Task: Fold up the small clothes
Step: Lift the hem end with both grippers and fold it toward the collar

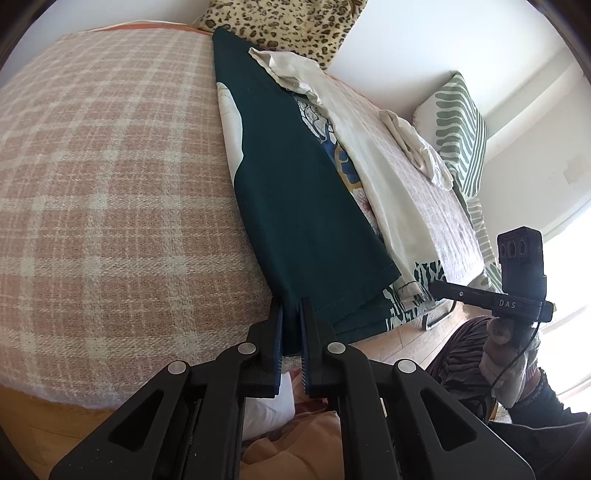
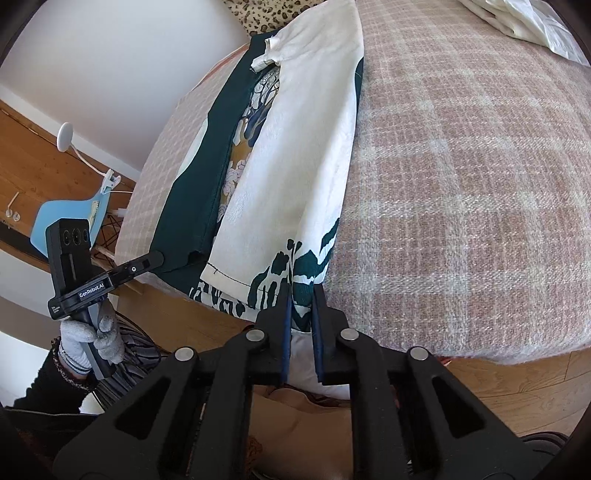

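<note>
A small garment (image 1: 295, 184), dark green with a white, leaf-printed side, lies folded into a long strip on the plaid blanket (image 1: 110, 166). My left gripper (image 1: 291, 301) is shut on the near hem at the dark green edge, with the cloth pinched between its blue pads. In the right wrist view the garment (image 2: 295, 166) shows its white side. My right gripper (image 2: 302, 295) is shut on the printed hem at the near right corner. Each gripper also shows in the other's view: the right gripper (image 1: 434, 286) and the left gripper (image 2: 159, 258), both at the hem, held by gloved hands.
A leopard-print cushion (image 1: 295, 26) and a green striped cushion (image 1: 461, 125) lean at the far side. A crumpled white cloth (image 1: 417, 147) lies on the blanket to the right. A blue chair (image 2: 66, 218) stands to the left, on the wooden floor (image 2: 498, 376).
</note>
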`<action>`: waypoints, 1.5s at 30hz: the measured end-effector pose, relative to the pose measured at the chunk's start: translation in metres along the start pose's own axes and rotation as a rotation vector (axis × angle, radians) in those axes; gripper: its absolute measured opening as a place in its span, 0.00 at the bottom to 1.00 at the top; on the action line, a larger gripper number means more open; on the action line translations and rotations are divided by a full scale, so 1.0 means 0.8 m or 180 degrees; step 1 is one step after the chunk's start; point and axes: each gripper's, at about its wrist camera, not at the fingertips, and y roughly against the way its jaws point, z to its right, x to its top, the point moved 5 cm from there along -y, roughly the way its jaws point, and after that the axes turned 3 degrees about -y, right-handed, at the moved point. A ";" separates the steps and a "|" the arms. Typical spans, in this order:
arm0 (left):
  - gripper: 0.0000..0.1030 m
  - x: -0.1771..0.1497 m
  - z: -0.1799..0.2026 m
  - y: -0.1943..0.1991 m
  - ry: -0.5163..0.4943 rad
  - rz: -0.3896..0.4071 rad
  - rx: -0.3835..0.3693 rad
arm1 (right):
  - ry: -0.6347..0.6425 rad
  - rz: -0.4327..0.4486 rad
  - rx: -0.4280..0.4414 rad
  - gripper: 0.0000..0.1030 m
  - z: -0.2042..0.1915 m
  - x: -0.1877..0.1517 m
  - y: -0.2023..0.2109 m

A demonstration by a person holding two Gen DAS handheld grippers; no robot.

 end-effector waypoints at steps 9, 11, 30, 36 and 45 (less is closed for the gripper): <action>0.02 0.019 0.015 0.018 0.0075 0.0175 -0.0301 | -0.0501 0.0191 0.0579 0.06 0.012 0.025 0.025; 0.02 0.028 0.016 0.021 0.0121 0.0224 -0.0374 | -0.0575 0.0237 0.0677 0.06 0.013 0.034 0.032; 0.02 0.133 -0.009 0.009 0.0178 0.0570 -0.0306 | -0.0849 0.0456 0.0844 0.06 0.004 0.150 0.037; 0.02 0.168 -0.038 -0.018 0.0273 0.0567 -0.0134 | -0.0881 0.0470 0.0736 0.06 0.011 0.207 0.011; 0.02 0.202 -0.072 -0.049 0.0418 0.0585 0.0083 | -0.1062 0.0474 0.0594 0.06 0.042 0.269 -0.039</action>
